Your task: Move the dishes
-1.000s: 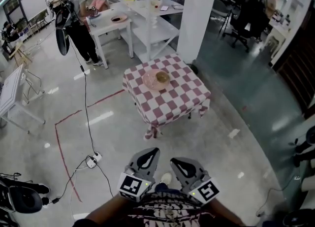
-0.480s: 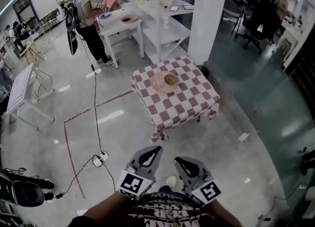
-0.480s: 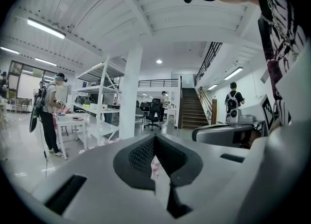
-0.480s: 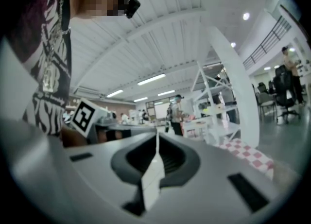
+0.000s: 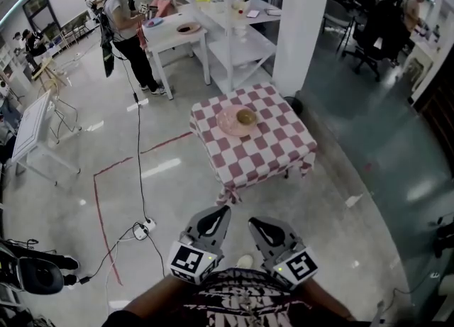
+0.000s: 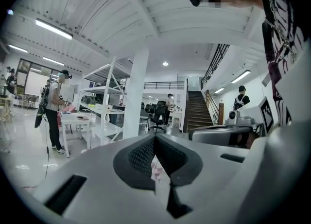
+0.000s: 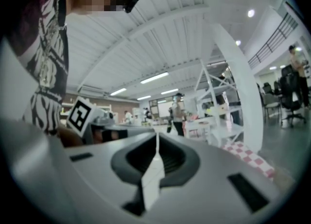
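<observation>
The grey polished floor (image 5: 340, 176) fills most of the head view, with a white pillar (image 5: 301, 28) and white shelving (image 5: 237, 31) at the far side. A small table under a red-and-white checked cloth (image 5: 266, 152) stands just in front of the pillar. A person (image 5: 124, 20) stands at a white table (image 5: 174, 35) on the far left. Low in the picture, well apart from the checked table, the left gripper (image 5: 223, 211) and the right gripper (image 5: 252, 221) are held side by side, each with its jaws pressed together on nothing (each gripper's own view shows the pads meeting). The dishes are on the far half of the cloth: a pink plate (image 5: 227, 124) with a small brownish bowl (image 5: 246, 115) on its right part. The only print is coded, a left cube marker (image 5: 188, 265) and a right cube marker (image 5: 301, 267), both black-and-white squares. Compared with a second ago, the checked table lies further right and slightly lower in the picture, while both grippers stay closed at the bottom edge.
</observation>
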Tool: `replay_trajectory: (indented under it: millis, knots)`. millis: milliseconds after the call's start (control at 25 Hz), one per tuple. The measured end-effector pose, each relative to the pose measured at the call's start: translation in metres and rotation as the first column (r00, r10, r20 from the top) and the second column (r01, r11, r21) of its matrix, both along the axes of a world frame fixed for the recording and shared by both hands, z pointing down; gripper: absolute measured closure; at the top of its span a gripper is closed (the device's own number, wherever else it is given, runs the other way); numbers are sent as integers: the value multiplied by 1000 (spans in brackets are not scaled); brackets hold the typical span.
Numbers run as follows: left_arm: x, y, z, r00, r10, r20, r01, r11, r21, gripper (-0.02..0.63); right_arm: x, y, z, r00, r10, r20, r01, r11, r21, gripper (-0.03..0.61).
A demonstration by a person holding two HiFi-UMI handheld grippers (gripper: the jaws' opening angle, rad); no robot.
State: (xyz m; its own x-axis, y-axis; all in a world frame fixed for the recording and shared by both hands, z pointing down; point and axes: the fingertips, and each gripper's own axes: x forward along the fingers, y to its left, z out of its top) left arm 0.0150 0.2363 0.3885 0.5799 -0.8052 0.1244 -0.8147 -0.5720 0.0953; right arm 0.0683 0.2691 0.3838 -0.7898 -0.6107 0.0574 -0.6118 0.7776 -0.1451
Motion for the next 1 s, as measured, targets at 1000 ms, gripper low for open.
replay_trajectory:
  millis: [1000]
  knots:
    - [-13,-51,-3,999,-33,-21,33,999,13,591,-4,-44,5,1000,-8,-1,8,1000,16,543]
